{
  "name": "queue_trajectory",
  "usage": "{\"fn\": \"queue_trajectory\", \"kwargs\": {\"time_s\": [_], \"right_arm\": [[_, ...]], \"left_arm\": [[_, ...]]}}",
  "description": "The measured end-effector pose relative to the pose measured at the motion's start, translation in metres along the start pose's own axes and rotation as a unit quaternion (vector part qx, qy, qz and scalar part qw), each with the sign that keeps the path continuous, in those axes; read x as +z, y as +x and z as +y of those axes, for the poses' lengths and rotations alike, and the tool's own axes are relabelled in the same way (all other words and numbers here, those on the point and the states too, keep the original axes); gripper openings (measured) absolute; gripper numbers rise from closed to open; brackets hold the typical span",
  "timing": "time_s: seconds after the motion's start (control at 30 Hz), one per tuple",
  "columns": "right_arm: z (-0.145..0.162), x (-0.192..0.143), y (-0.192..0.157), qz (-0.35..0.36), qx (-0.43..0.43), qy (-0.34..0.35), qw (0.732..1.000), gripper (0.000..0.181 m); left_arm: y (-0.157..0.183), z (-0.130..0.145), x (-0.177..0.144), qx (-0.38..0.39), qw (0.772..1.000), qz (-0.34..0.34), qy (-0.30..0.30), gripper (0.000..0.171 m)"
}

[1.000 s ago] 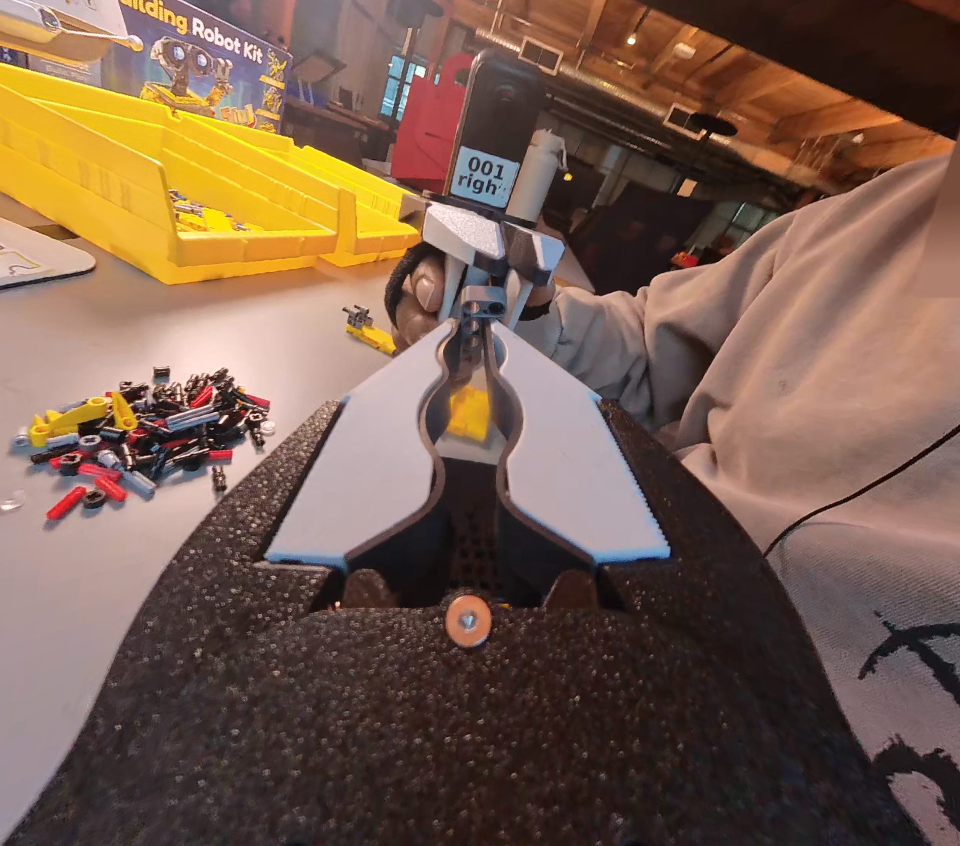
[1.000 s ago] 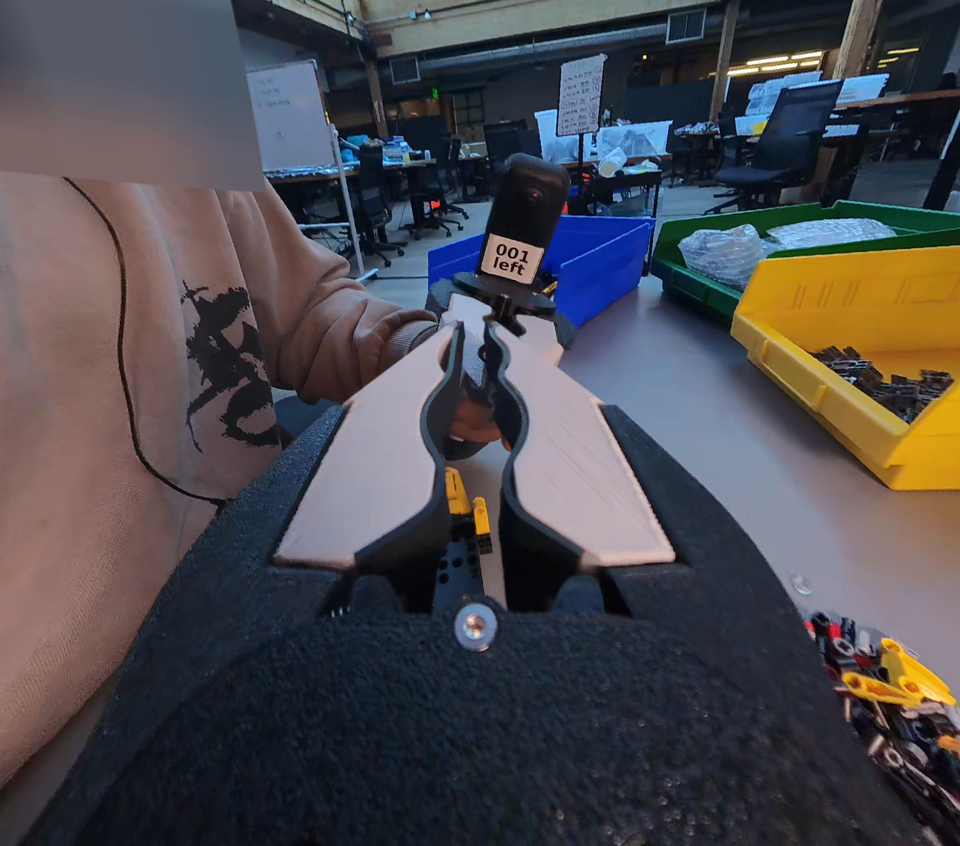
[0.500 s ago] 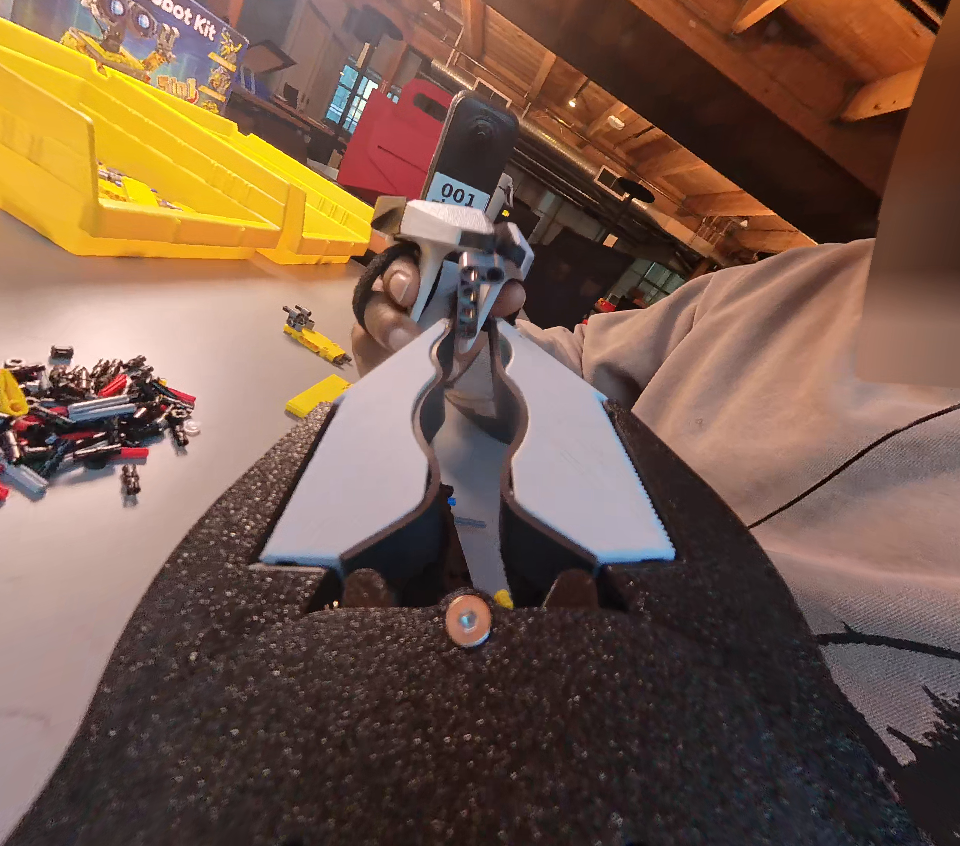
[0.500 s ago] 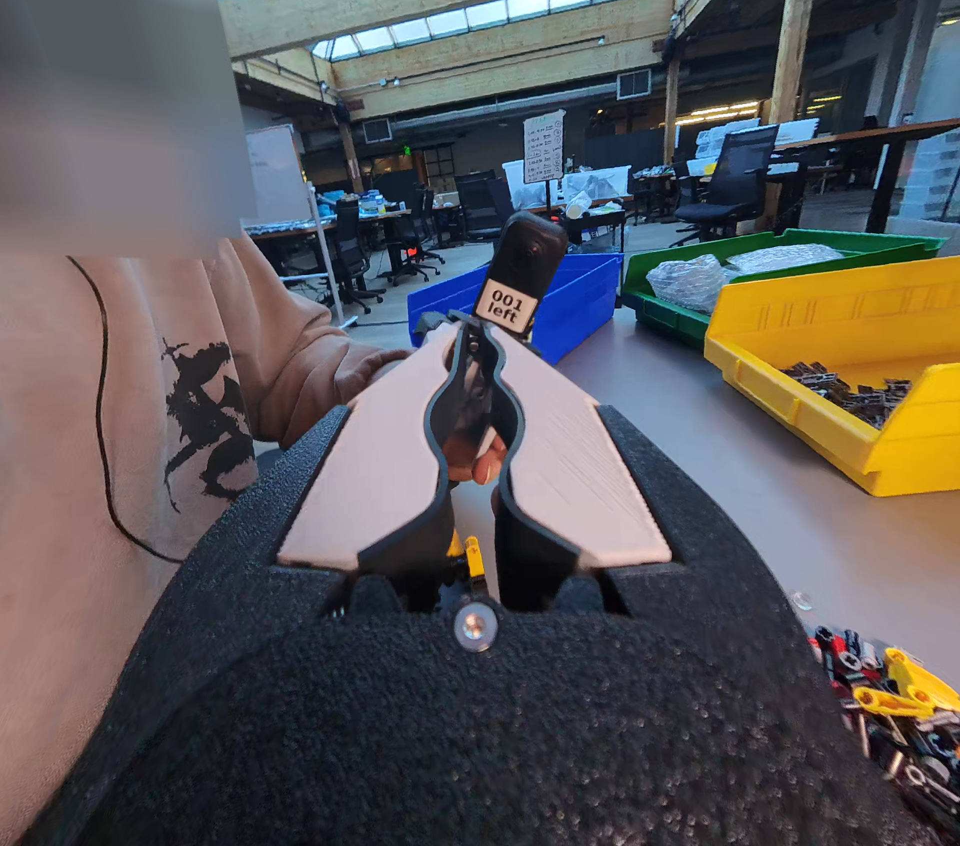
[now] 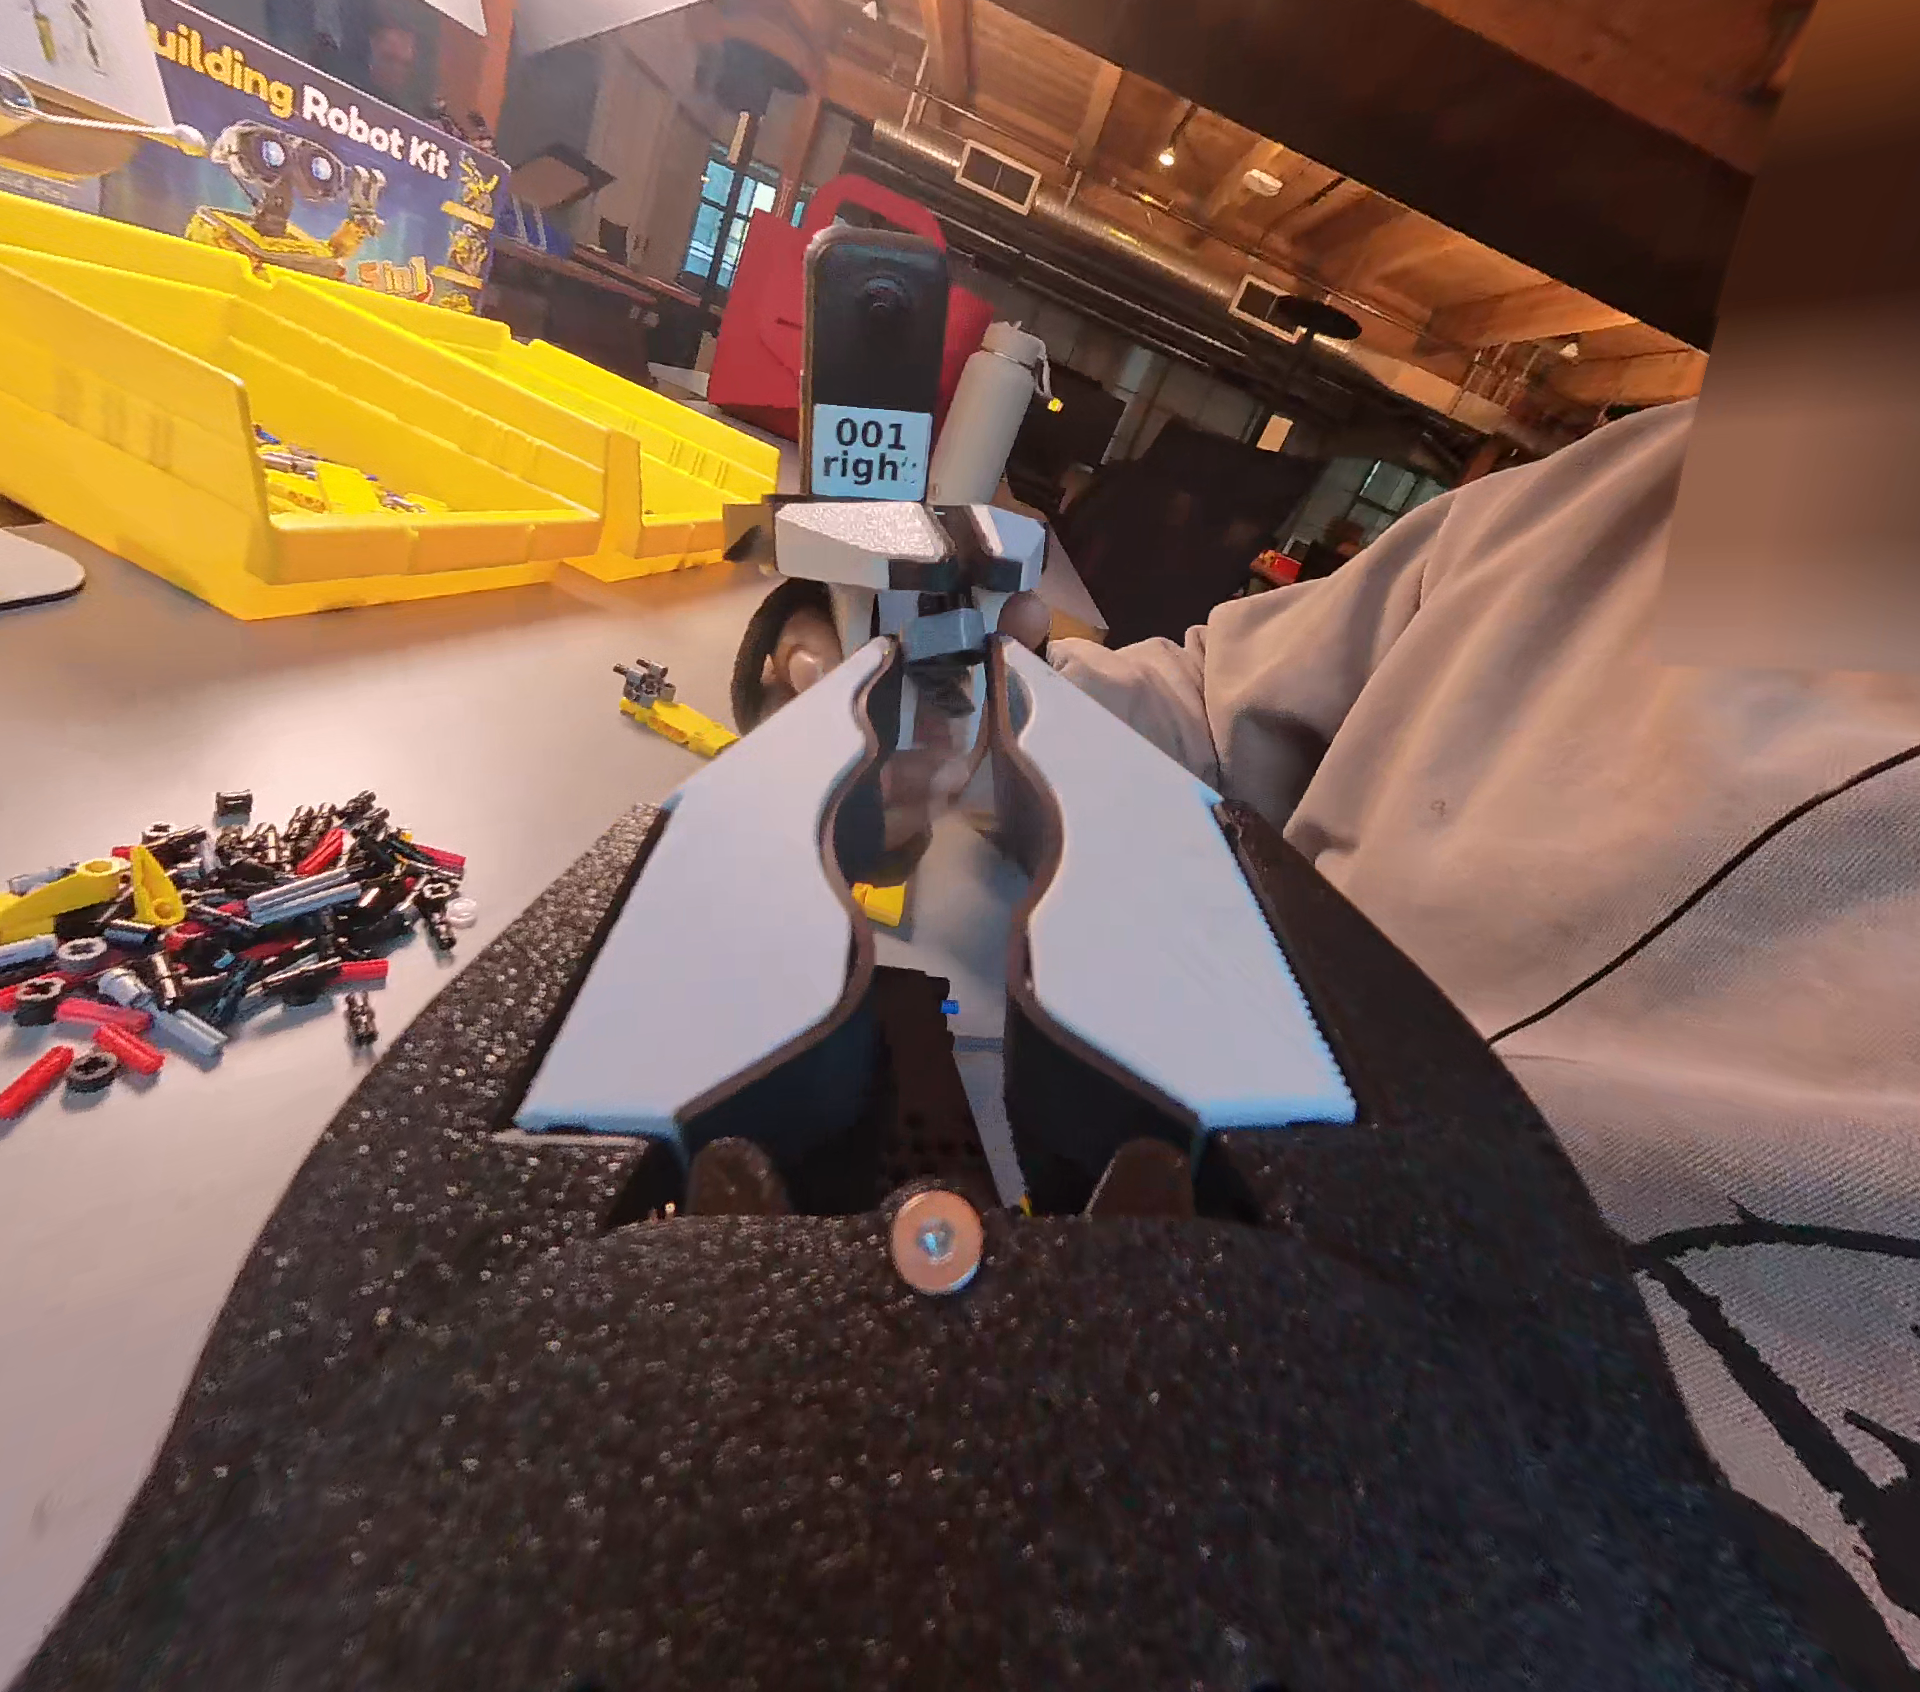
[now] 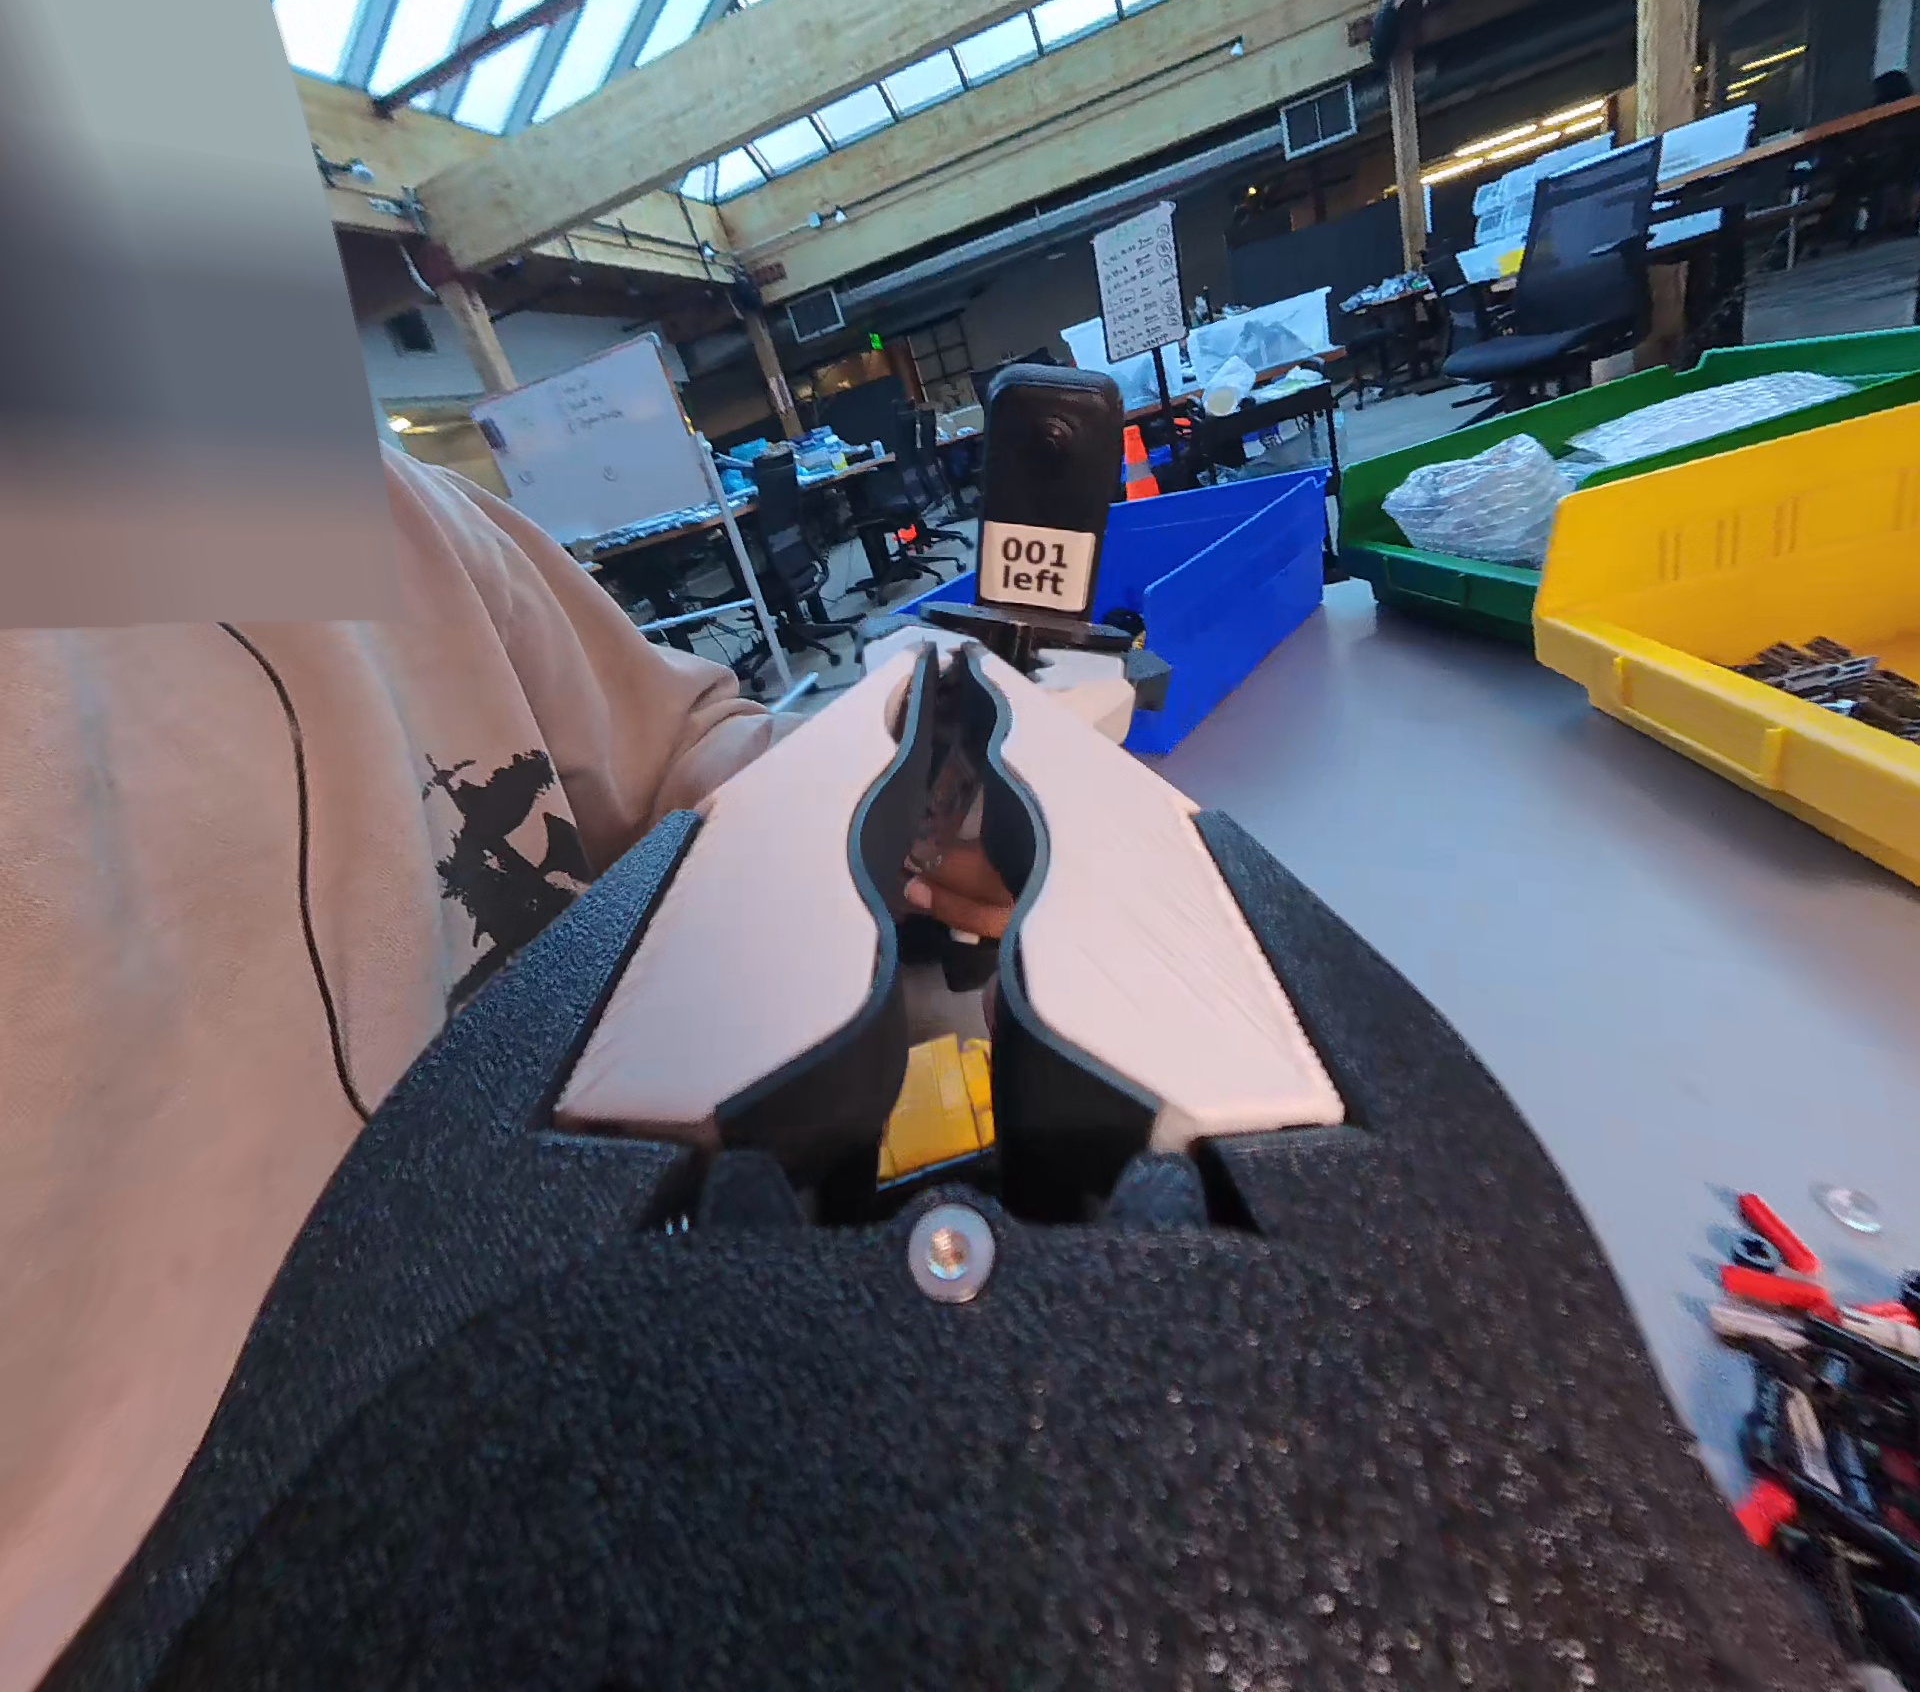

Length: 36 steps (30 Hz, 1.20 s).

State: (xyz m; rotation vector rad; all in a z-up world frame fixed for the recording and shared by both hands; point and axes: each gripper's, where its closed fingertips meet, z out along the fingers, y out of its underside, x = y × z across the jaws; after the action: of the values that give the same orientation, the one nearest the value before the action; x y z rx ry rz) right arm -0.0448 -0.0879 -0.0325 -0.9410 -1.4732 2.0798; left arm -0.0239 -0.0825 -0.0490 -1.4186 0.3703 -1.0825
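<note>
The 2 grippers meet tip to tip above the table (image 5: 312,707), at mid-frame in both views. Since half a second ago the left wrist view has dropped back to level. The yellow bins (image 5: 364,499) and the box (image 5: 312,156) fill the upper left again, and the parts pile (image 5: 208,915) sits lower left. The grey piece (image 5: 940,634), then a tall upright bar, now looks short and squat. The right wrist view has tipped up instead, so skylight takes more of the top.

The left gripper (image 5: 940,666) has its tips a narrow gap apart with the grey piece in that gap. I cannot tell whether they press on it. The right gripper (image 6: 943,660) has its tips almost together on something thin and dark. The left view shows its fingers flanking the grey piece from above, so it looks clamped on it.

Only the left view shows the grey piece clearly, along with a small yellow-grey assembly (image 5: 665,707) on the table at centre left and a yellow bit (image 5: 878,899) seen between the fingers. Only the right view shows the blue bin (image 6: 1216,582), the green bin (image 6: 1610,447), another yellow bin (image 6: 1714,603) on the right, and a yellow plate (image 6: 935,1112) low between its own fingers.
</note>
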Motion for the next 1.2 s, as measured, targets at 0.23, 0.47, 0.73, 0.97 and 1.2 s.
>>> {"fn": "queue_trajectory", "kwargs": {"time_s": [0.23, 0.47, 0.73, 0.97, 1.2], "right_arm": [[-0.007, 0.004, -0.005, -0.010, 0.028, 0.047, 0.998, 0.003], [-0.009, 0.009, -0.013, -0.019, 0.012, 0.062, 0.998, 0.004], [-0.011, 0.008, -0.004, 0.011, 0.032, 0.078, 0.996, 0.001], [-0.007, 0.012, 0.014, 0.082, 0.062, 0.075, 0.992, 0.003], [-0.009, 0.011, 0.012, 0.092, 0.058, 0.093, 0.990, 0.002]], "left_arm": [[0.008, -0.009, 0.000, -0.050, 0.997, 0.035, 0.050, 0.013], [0.018, -0.015, -0.001, -0.103, 0.988, 0.080, 0.079, 0.014], [0.008, -0.018, -0.002, -0.014, 0.998, -0.002, 0.065, 0.013], [-0.013, -0.016, -0.012, 0.162, 0.976, -0.144, -0.008, 0.012], [-0.007, -0.016, -0.010, 0.102, 0.989, -0.106, 0.002, 0.012]]}}
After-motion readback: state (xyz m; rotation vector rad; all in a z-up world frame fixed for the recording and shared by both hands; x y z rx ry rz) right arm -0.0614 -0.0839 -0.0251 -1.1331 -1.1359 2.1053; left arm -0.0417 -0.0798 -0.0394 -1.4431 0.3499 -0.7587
